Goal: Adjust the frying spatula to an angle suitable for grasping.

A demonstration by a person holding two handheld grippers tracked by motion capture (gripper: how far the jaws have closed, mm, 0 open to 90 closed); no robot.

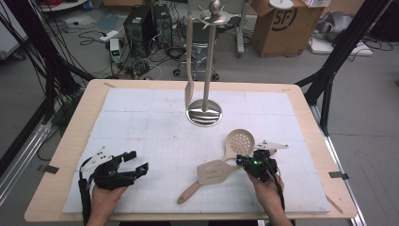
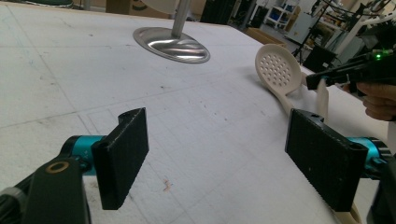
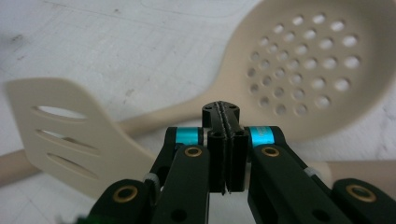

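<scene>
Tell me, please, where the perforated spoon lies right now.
In the high view, the perforated spoon lies right of centre, beside the slotted spatula, just ahead of the right hand-held gripper.

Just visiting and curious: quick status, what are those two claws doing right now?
Left gripper open, resting on the table. Right gripper shut, empty, above the spoon handle. Spatula lies beside it. Nothing in the way.

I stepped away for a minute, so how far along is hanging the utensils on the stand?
Done: one spatula hangs on the stand. In hand: nothing gripped; the right gripper, jaws shut and empty, hovers over the skimmer and slotted turner. The left gripper rests open. Left: both utensils lie on the table.
</scene>
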